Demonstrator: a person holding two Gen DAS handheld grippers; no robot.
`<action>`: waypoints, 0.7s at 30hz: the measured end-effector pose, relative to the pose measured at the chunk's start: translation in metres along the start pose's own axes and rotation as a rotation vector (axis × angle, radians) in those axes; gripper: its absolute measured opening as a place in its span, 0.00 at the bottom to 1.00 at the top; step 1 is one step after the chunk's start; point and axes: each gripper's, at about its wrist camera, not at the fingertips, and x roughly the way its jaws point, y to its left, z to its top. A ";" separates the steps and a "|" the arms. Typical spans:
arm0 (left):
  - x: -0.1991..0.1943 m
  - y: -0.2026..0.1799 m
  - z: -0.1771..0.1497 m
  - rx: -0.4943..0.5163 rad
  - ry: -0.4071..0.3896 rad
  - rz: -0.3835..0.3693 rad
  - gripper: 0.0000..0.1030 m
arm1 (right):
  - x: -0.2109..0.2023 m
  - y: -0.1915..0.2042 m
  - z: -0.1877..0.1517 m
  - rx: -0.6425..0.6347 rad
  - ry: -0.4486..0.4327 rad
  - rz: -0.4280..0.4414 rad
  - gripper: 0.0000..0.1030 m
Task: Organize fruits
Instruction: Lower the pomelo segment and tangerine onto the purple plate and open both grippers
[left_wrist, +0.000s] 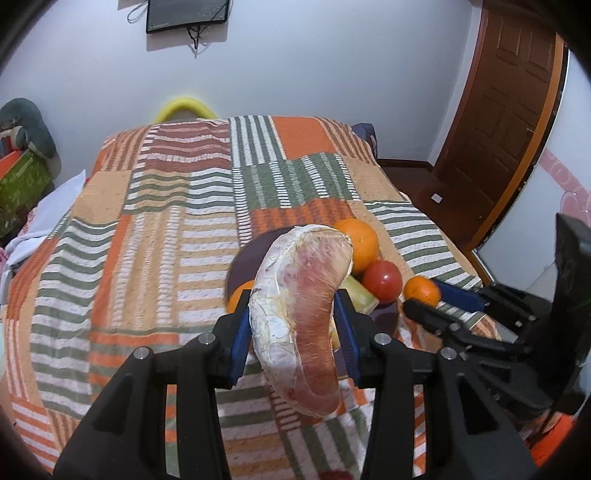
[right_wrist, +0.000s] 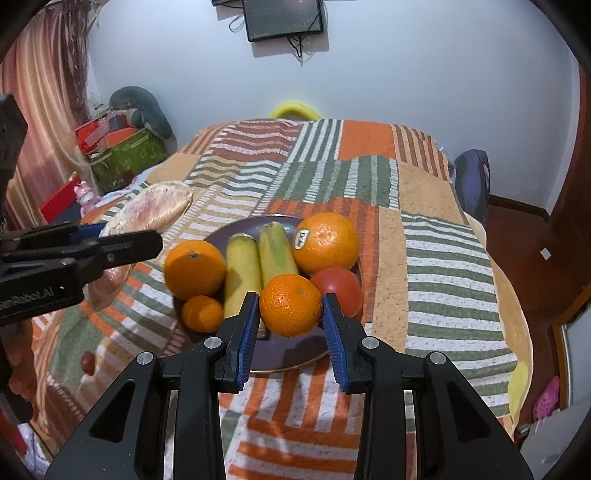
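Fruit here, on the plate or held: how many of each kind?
Oranges and mandarins: 4
Bananas: 2
Red tomato-like fruit: 1
Plastic-wrapped pink fruit slice: 1
Total: 8

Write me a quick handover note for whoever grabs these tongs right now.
Left tongs: shut on the plastic-wrapped pomelo wedge, held above the bedspread, left of the plate.
Right tongs: shut on a mandarin, held over the plate's near side.
On the plate: two bananas, a stickered orange, a tomato. A second orange and a small mandarin sit at its left edge.
Left: set down both held fruits.
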 end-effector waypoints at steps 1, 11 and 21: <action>0.005 -0.002 0.002 0.004 0.004 -0.004 0.41 | 0.003 -0.002 -0.001 0.006 0.007 0.003 0.31; 0.046 -0.016 0.012 0.020 0.045 -0.018 0.41 | 0.019 -0.009 -0.016 0.038 0.056 0.036 0.31; 0.071 -0.019 0.012 0.034 0.078 0.008 0.41 | 0.032 -0.009 -0.021 0.038 0.086 0.041 0.31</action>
